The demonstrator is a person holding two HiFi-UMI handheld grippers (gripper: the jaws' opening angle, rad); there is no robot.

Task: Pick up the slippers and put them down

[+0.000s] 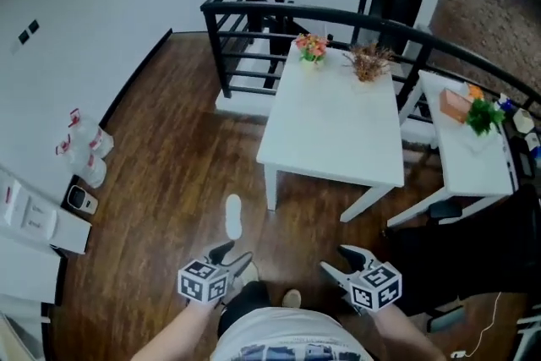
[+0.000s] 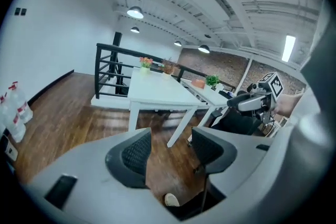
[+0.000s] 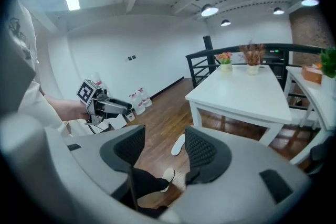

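Observation:
One white slipper (image 1: pixel 233 216) lies flat on the wooden floor in front of the white table; the right gripper view shows that slipper (image 3: pixel 179 145) between and beyond its jaws. A second pale slipper (image 1: pixel 250 270) seems to lie beside my left gripper, partly hidden. My left gripper (image 1: pixel 234 254) is held up high above the floor, jaws open and empty (image 2: pixel 170 147). My right gripper (image 1: pixel 338 260) hangs level with it, also open and empty (image 3: pixel 165 147). A foot in a pale shoe (image 3: pixel 168 178) stands below.
A white table (image 1: pixel 334 123) with two flower pots stands ahead, a second white table (image 1: pixel 469 139) to its right. A black railing (image 1: pixel 254 13) runs behind them. Water bottles (image 1: pixel 84 152) and white boxes (image 1: pixel 34 216) sit by the left wall.

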